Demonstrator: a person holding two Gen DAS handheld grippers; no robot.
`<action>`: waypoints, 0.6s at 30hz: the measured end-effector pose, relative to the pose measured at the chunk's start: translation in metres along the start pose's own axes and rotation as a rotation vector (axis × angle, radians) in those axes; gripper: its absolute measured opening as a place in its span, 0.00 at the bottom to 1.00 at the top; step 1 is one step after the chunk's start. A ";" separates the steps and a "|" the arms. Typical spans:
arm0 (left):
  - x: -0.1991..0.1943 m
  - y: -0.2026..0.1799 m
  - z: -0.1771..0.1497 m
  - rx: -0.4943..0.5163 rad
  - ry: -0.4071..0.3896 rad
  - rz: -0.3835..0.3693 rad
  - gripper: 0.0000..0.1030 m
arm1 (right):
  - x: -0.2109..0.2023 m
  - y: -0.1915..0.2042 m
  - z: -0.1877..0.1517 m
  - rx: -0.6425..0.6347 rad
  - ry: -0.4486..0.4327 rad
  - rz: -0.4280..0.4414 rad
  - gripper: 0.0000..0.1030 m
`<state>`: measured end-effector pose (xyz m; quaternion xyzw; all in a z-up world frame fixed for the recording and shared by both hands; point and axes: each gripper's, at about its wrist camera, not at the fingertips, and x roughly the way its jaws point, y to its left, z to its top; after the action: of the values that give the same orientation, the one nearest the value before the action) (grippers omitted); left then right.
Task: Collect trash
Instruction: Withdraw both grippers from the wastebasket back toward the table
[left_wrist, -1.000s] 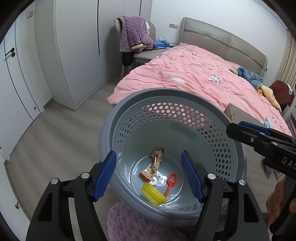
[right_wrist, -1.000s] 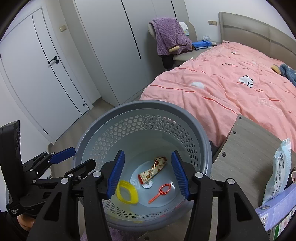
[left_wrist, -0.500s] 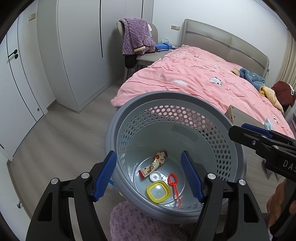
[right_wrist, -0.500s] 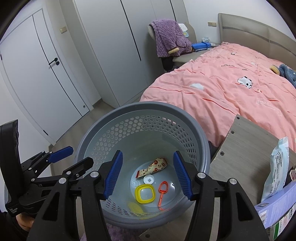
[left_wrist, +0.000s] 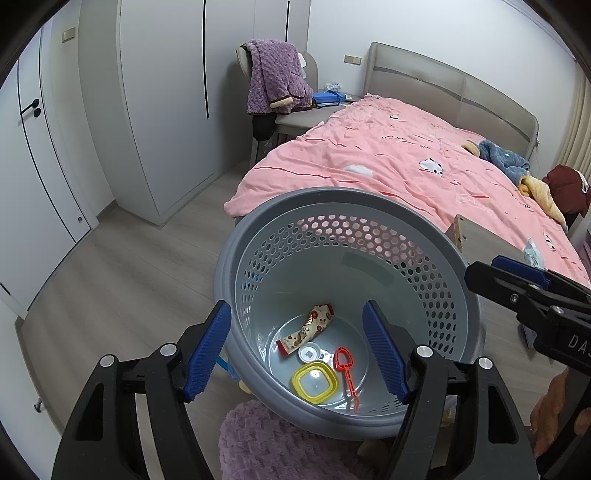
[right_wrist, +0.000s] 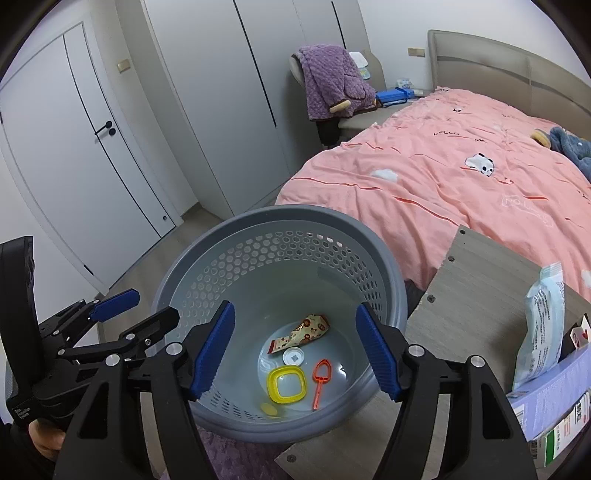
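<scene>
A round grey plastic basket (right_wrist: 207, 280), its upper wall pierced with honeycomb holes and its lower wall smooth, serves as the landmark. On its glossy floor lie the collected trash: a crumpled printed snack wrapper (right_wrist: 301, 333), a small white round cap (right_wrist: 294, 357), a yellow rounded-square lid (right_wrist: 287, 384) with a clear centre, and a thin orange plastic scoop (right_wrist: 320, 377).

The right gripper (right_wrist: 295, 349) hangs over the basket's near rim, its ribbed blue pads spreading apart with nothing between them. The left gripper (left_wrist: 297, 350) also stands wide and empty above the near rim.

Beyond the basket lies a bed with a wrinkled pink quilt (right_wrist: 443, 173). To the basket's right sits a grey wood-grain board (right_wrist: 476, 295) bearing a pale blue plastic packet (right_wrist: 543, 328). A fuzzy purple fabric (left_wrist: 266, 439) shows below the basket. A purple fleece garment (left_wrist: 273, 79) drapes a chair far behind it.
</scene>
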<state>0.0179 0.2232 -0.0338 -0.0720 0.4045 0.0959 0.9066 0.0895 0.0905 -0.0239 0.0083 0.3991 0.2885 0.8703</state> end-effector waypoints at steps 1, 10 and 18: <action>-0.001 -0.001 0.000 0.001 -0.003 0.000 0.69 | -0.001 -0.001 -0.001 0.002 -0.001 -0.001 0.67; -0.012 -0.008 -0.002 -0.002 -0.018 -0.017 0.70 | -0.017 -0.008 -0.011 0.017 -0.019 -0.037 0.75; -0.025 -0.025 -0.006 0.019 -0.036 -0.052 0.73 | -0.036 -0.018 -0.025 0.046 -0.036 -0.068 0.77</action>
<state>0.0030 0.1944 -0.0182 -0.0720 0.3872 0.0695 0.9165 0.0626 0.0516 -0.0205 0.0200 0.3899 0.2492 0.8863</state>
